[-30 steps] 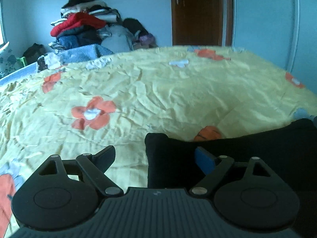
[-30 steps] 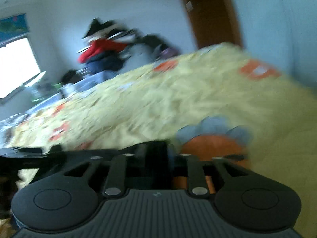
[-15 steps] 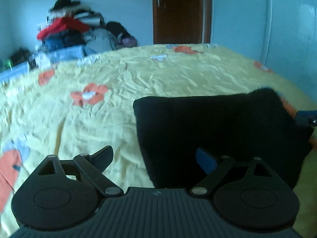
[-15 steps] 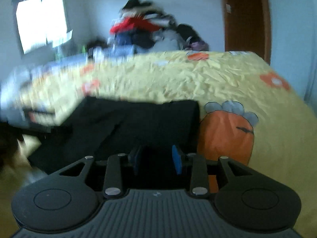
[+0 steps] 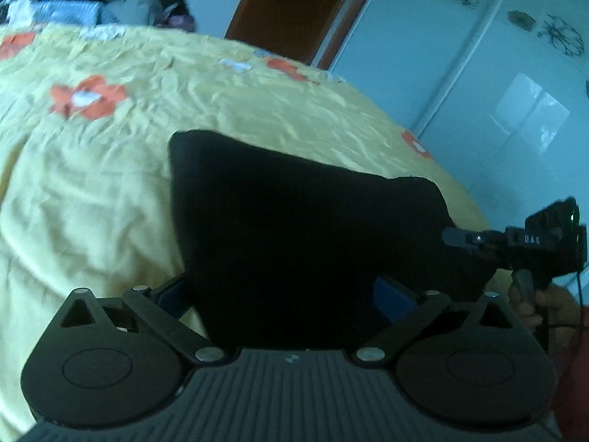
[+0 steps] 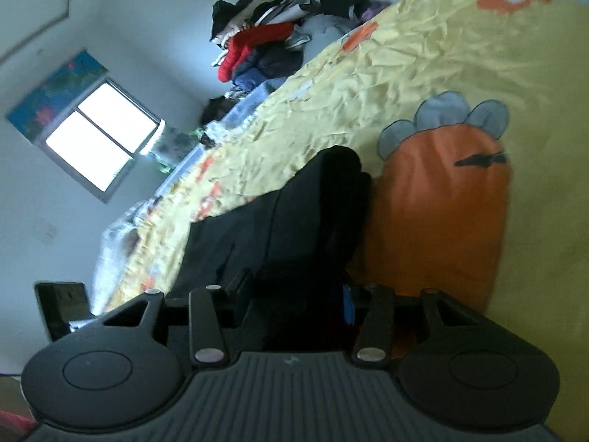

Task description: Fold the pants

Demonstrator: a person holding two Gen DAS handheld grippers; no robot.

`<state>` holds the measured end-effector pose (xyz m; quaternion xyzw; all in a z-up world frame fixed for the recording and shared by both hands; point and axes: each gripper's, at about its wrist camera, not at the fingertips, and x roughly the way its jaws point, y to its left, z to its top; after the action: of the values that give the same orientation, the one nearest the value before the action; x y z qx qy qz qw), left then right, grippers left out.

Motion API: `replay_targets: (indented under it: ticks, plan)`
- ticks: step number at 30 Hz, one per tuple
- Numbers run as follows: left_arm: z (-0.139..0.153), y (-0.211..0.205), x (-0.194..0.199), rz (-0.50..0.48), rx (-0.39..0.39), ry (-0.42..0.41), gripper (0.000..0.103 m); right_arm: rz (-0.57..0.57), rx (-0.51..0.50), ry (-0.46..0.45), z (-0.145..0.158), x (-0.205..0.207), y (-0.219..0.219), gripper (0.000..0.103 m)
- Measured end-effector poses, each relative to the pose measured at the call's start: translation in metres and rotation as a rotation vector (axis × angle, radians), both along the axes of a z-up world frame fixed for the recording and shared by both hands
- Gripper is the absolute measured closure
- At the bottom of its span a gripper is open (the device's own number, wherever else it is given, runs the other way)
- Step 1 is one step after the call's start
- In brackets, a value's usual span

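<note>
A wrinkled yellow bedspread (image 5: 110, 191) covers the bed, printed with orange flowers (image 5: 88, 97) and, in the right wrist view, a large orange carrot with grey leaves (image 6: 441, 199). At the far end of the bed rises a heap of clothes (image 6: 265, 48), a red garment (image 6: 254, 42) among darker ones. Behind it stands a brown wooden door (image 5: 291, 7), and beside that a white wardrobe (image 5: 478, 73) with dark decorative motifs near its top. A bright window (image 6: 99, 140) sits in the pale wall, a colourful valance (image 6: 55, 92) above it.
</note>
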<state>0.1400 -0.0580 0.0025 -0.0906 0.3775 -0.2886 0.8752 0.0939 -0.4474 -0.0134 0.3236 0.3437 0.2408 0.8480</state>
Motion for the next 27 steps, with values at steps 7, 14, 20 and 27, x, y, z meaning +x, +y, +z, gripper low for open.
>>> replay_targets:
  ticks: [7, 14, 20, 27]
  plan:
    - [0.000, 0.010, 0.001, 0.111, -0.030, -0.016, 0.078, -0.079, 0.002, -0.014, -0.003, -0.005, 0.012, 0.075]
    - [0.023, 0.035, -0.013, 0.144, -0.058, -0.090, 0.085, -0.083, 0.042, -0.102, 0.032, -0.016, 0.036, 0.079]
    - [0.056, 0.078, -0.007, 0.248, -0.005, -0.187, 0.085, 0.006, 0.053, -0.177, 0.061, 0.009, 0.082, 0.079]
    - [0.044, 0.105, 0.031, 0.320, 0.170, -0.125, 0.080, 0.017, 0.011, -0.109, 0.036, 0.072, 0.133, 0.082]
